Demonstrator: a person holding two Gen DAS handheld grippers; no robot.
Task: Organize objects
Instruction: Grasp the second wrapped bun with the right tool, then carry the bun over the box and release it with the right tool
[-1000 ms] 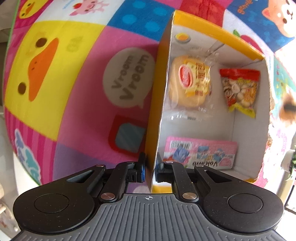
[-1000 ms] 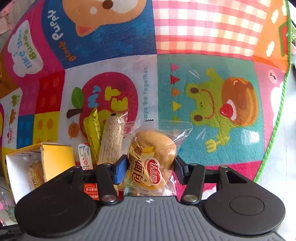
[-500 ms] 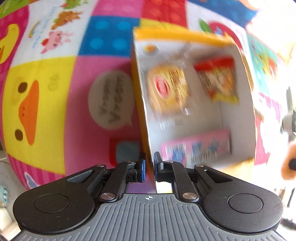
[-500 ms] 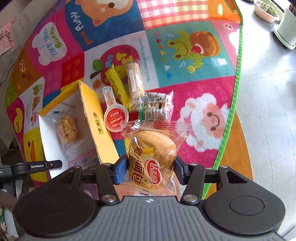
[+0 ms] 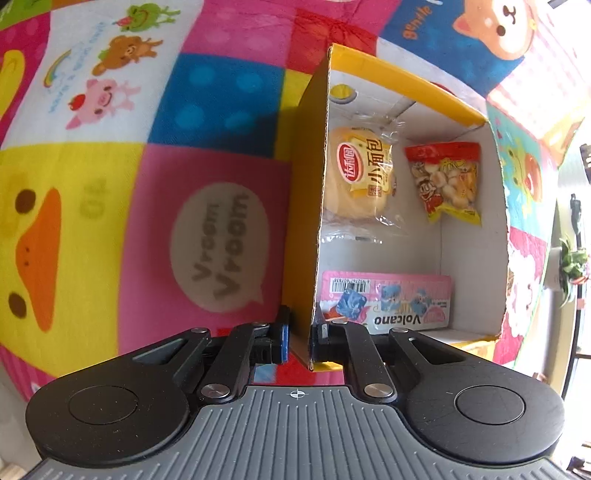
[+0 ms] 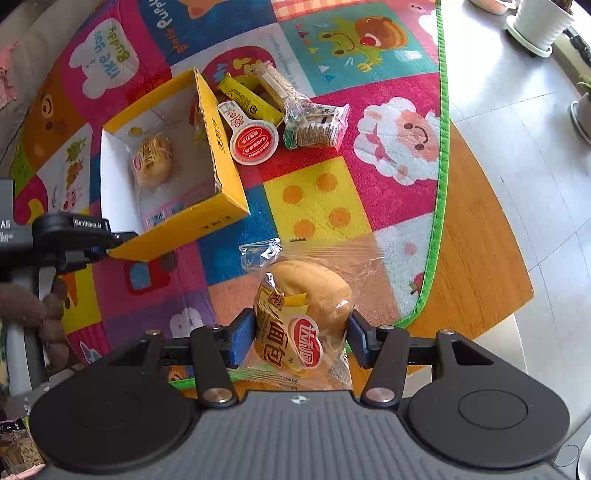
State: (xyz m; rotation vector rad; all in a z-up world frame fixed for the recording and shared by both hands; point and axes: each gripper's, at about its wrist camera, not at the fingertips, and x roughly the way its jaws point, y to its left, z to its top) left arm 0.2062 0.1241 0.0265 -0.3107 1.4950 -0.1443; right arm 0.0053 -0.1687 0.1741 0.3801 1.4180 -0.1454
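A yellow cardboard box (image 5: 306, 206) with a white inside stands on the play mat. It holds a wrapped bun (image 5: 360, 173), a red-and-yellow snack bag (image 5: 448, 182) and a pink Volcano pack (image 5: 388, 301). My left gripper (image 5: 299, 338) is shut on the box's near wall; it also shows in the right wrist view (image 6: 101, 248) at the box (image 6: 225, 155) corner. My right gripper (image 6: 301, 338) is shut on a second wrapped bun (image 6: 306, 306), held high above the mat to the right of the box.
Beside the box's right wall lie a red-lidded round cup (image 6: 253, 142), a yellow bar (image 6: 249, 98), a long beige pack (image 6: 279, 86) and a pink-ended packet (image 6: 317, 127). The mat's green edge (image 6: 441, 147), wooden floor and white plant pots (image 6: 541, 22) are to the right.
My right gripper has risen and pulled back from the snack pile with the bun in it. The left gripper, still clamped on the box wall, has shifted the box a little.
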